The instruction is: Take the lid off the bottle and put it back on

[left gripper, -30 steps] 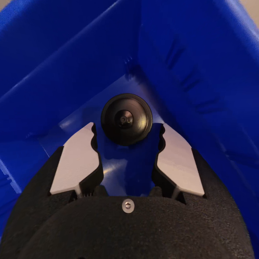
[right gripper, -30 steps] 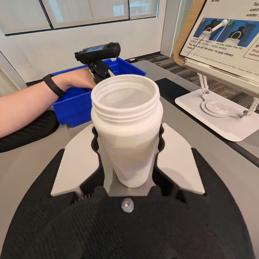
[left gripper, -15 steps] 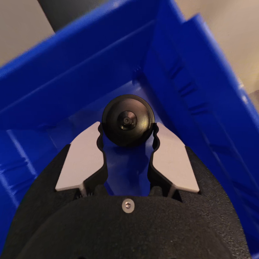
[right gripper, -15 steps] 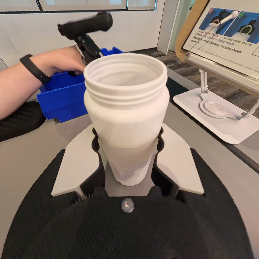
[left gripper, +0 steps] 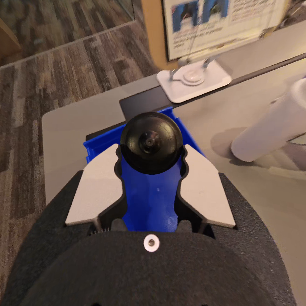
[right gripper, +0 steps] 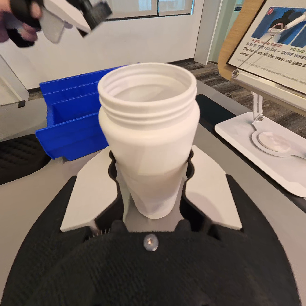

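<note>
Motion blur smears the left gripper (right gripper: pixel 54 28) at ten o'clock in the right wrist view; up close its fingers pinch the black lid (left gripper: pixel 151 143) above the blue bin (left gripper: pixel 149 198). Right gripper (right gripper: pixel 151 167) clamps the open white bottle (right gripper: pixel 149 132), its base resting on the grey table (right gripper: pixel 24 207).

lid (left gripper: pixel 151 142): between the fingertips of the left tool (left gripper: pixel 150 149), above the bin (left gripper: pixel 149 198)
bottle (right gripper: pixel 147 132): upright on the worktop (right gripper: pixel 24 207), between the fingers of the right tool (right gripper: pixel 149 165), mouth uncovered
bin: on the worktop, behind and left of the bottle
stand (right gripper: pixel 258 149): on the worktop, right of the bottle, carrying a board (right gripper: pixel 273 41)
left tool, in the right wrist view (right gripper: pixel 54 21): raised above the bin, up and left of the bottle
pad (right gripper: pixel 18 157): left of the bin
</note>
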Motion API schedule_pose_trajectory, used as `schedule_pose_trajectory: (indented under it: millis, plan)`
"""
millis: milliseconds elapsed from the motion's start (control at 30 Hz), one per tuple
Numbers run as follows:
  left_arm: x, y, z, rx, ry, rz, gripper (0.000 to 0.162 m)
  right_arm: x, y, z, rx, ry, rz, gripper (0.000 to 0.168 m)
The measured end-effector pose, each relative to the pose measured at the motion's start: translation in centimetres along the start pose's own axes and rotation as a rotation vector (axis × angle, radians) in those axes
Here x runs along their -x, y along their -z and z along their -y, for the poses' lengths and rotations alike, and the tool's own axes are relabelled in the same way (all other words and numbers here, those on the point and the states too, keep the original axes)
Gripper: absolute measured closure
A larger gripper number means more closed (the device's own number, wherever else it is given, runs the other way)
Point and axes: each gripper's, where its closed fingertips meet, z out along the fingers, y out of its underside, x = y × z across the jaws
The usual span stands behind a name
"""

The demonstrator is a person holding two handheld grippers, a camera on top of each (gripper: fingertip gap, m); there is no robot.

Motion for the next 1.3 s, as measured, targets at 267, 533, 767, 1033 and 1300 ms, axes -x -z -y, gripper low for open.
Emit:
schedule_pose_trajectory:
  millis: [267,533,767,1033,1300]
  plan:
    - [-19.1,5.7,2.7,-0.079,-0.296,-0.487,0.093,-0.1,8.3,6.6,-0.214,0.035,-0.015,0.073]
    - [-34.6,-6.1,-4.0,0.047,-0.58,-0.514,0.093,-5.0,21.1,11.6,-0.385,0.005,-0.238,0.074]
    - [-37.2,-11.7,-10.2,0.26,-0.555,-0.604,0.093,-8.2,24.7,10.4,-0.344,-0.089,-0.284,0.076]
    - [-38.1,-12.9,-11.7,0.284,-0.62,-0.606,0.093,-9.5,23.8,8.4,-0.265,-0.131,-0.275,0.076]
    - [-37.2,-9.7,-8.7,0.12,-0.616,-0.587,0.089,-9.3,23.3,8.1,-0.237,-0.109,-0.269,0.076]
